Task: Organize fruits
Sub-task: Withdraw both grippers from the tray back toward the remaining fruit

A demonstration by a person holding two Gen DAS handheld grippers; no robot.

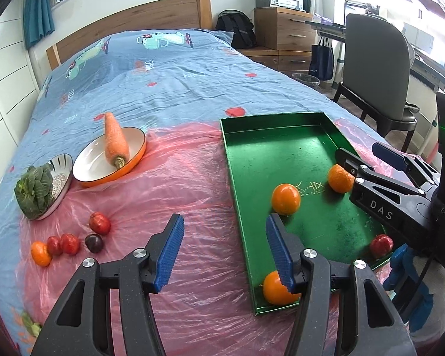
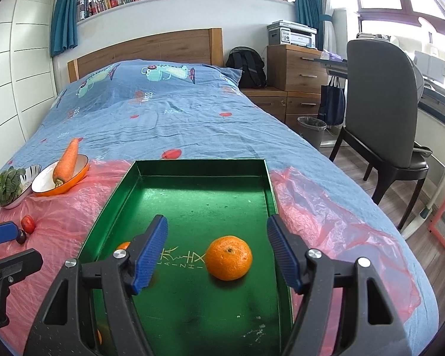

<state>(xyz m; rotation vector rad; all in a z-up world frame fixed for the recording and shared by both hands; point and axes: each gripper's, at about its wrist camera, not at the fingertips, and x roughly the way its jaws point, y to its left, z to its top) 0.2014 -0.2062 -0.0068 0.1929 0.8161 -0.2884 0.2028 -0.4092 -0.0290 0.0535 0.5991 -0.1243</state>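
Note:
A green tray (image 1: 281, 139) lies on a pink plastic sheet on the bed. It holds three oranges (image 1: 286, 198) (image 1: 339, 178) (image 1: 277, 287) and a red fruit (image 1: 381, 244). My left gripper (image 1: 225, 231) is open and empty, over the sheet at the tray's left edge. My right gripper (image 2: 216, 231) is open and empty above the tray (image 2: 198, 184), with one orange (image 2: 228, 257) lying between its fingers. It also shows in the left wrist view (image 1: 368, 157). On the sheet to the left lie an orange (image 1: 40, 253), several red fruits (image 1: 69, 243) and a dark plum (image 1: 94, 243).
An orange-rimmed bowl (image 1: 133, 160) holds a carrot (image 1: 115, 139). A striped bowl (image 1: 63, 163) holds leafy greens (image 1: 34, 191). A grey chair (image 2: 382, 112), a bin (image 2: 311, 127) and wooden drawers (image 2: 299, 68) stand right of the bed.

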